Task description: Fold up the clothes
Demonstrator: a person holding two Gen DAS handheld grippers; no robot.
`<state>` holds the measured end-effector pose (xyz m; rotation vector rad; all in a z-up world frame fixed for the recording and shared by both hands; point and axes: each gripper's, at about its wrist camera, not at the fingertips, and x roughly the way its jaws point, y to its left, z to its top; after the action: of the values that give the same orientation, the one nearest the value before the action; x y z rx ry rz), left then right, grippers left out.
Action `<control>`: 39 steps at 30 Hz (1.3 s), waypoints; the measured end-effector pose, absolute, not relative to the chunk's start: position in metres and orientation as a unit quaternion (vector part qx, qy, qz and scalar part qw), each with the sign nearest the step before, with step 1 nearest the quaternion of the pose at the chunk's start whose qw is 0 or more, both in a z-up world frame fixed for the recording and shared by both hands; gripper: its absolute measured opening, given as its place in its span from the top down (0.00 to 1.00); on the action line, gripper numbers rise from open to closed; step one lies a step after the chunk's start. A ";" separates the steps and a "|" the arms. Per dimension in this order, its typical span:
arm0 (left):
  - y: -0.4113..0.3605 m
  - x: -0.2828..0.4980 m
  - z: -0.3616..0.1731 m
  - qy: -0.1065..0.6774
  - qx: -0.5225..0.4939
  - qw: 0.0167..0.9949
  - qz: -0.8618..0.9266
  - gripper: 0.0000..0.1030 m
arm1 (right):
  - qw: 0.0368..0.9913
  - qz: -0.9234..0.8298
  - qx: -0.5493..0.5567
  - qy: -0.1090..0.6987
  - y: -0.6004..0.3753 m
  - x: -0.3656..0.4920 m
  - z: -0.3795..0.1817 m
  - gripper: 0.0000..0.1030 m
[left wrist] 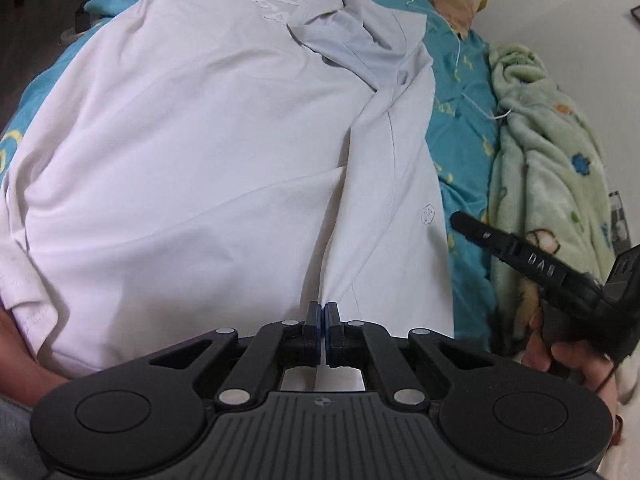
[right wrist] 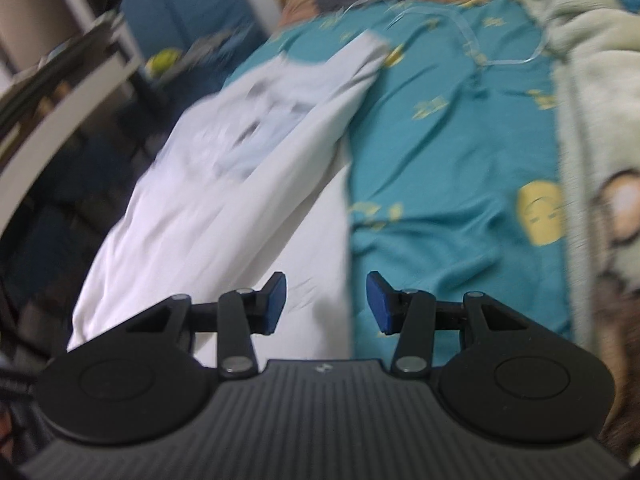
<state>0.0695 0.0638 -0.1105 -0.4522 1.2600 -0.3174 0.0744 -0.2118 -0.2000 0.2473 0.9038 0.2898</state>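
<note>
1. The white shirt (left wrist: 192, 152) lies spread on the bed's teal sheet (left wrist: 464, 128), its long axis running away from the left wrist camera, with the grey collar (left wrist: 352, 36) at the far end and the hem nearest the camera
2. The left hand-held gripper (left wrist: 321, 316) is clenched on a fold of the white shirt at its near edge, fabric pinched between the blue pads
3. The right hand-held gripper (right wrist: 326, 304) hangs released, its fingers wide apart, over the shirt's right border and the teal sheet; this view is blurred
4. A green fleece blanket (left wrist: 548, 152) lies bunched along the bed's right side
</note>
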 end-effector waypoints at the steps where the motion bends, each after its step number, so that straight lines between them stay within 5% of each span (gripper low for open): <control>1: 0.061 0.072 -0.111 0.583 -0.205 0.772 -0.148 0.94 | 0.878 0.145 0.111 0.442 -0.206 0.072 -0.203 0.54; 2: 0.062 0.075 -0.111 0.582 -0.211 0.770 -0.154 0.90 | 0.875 0.148 0.103 0.449 -0.201 0.070 -0.205 0.54; 4: 0.065 0.080 -0.108 0.577 -0.227 0.767 -0.162 0.62 | 0.871 0.150 0.092 0.458 -0.195 0.066 -0.208 0.54; 6: 0.071 0.086 -0.103 0.567 -0.249 0.768 -0.164 0.54 | 0.868 0.150 0.082 0.466 -0.190 0.062 -0.209 0.54; 15: 0.092 0.185 -0.109 0.506 -0.378 0.766 -0.121 0.39 | 0.869 0.175 0.088 0.453 -0.183 0.064 -0.203 0.54; 20: 0.080 0.261 -0.143 0.475 -0.421 0.765 -0.104 0.39 | 0.862 0.193 0.092 0.460 -0.176 0.072 -0.211 0.53; 30: 0.071 0.328 -0.193 0.456 -0.447 0.763 -0.101 0.49 | 0.847 0.276 0.051 0.452 -0.144 0.077 -0.219 0.54; 32: 0.071 0.336 -0.195 0.455 -0.442 0.765 -0.108 0.56 | 0.840 0.287 0.037 0.460 -0.139 0.076 -0.223 0.54; 34: 0.071 0.344 -0.196 0.455 -0.438 0.767 -0.116 0.84 | 0.835 0.293 0.023 0.465 -0.133 0.074 -0.227 0.53; 36: 0.070 0.351 -0.193 0.453 -0.429 0.770 -0.130 0.97 | 0.832 0.302 0.010 0.466 -0.128 0.072 -0.228 0.54; 39: 0.071 0.357 -0.171 0.425 -0.415 0.790 -0.154 0.97 | 0.827 0.308 -0.012 0.470 -0.121 0.066 -0.229 0.54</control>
<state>0.3565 0.0710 -0.1714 -0.8939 0.9147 -0.3316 0.0664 -0.1213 -0.2290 -0.0252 0.9983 0.6552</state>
